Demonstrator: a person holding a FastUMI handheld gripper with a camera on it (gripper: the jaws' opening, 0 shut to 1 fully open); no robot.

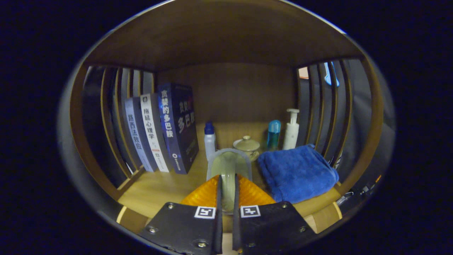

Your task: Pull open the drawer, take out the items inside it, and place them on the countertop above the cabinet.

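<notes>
Presently the gripper [227, 193] is at the near edge of a wooden tabletop [159, 187], its jaws clamped on the rim of a pale, translucent cup [229, 166] that stands between and just ahead of them. The surface is light wood grain, enclosed by a brown back panel [240, 92] and a brown ceiling board above. Slatted wooden sides [116, 117] stand left and right, with dark booth wall showing through the gaps.

On the left, three books [159, 131] stand upright, leaning slightly, spines facing out. Just right of them, beyond the cup, stands a small clear bottle with a blue cap [209, 140]. Behind the cup sits a cream lidded bowl [246, 145]. Farther right, against the back, a blue-capped bottle [273, 134] and a white pump bottle [292, 129] stand side by side. A folded blue towel [297, 173] lies on the right of the tabletop, near its front edge, just beside the cup.

Whether the cup rests on the tabletop or is lifted clear cannot be told.
</notes>
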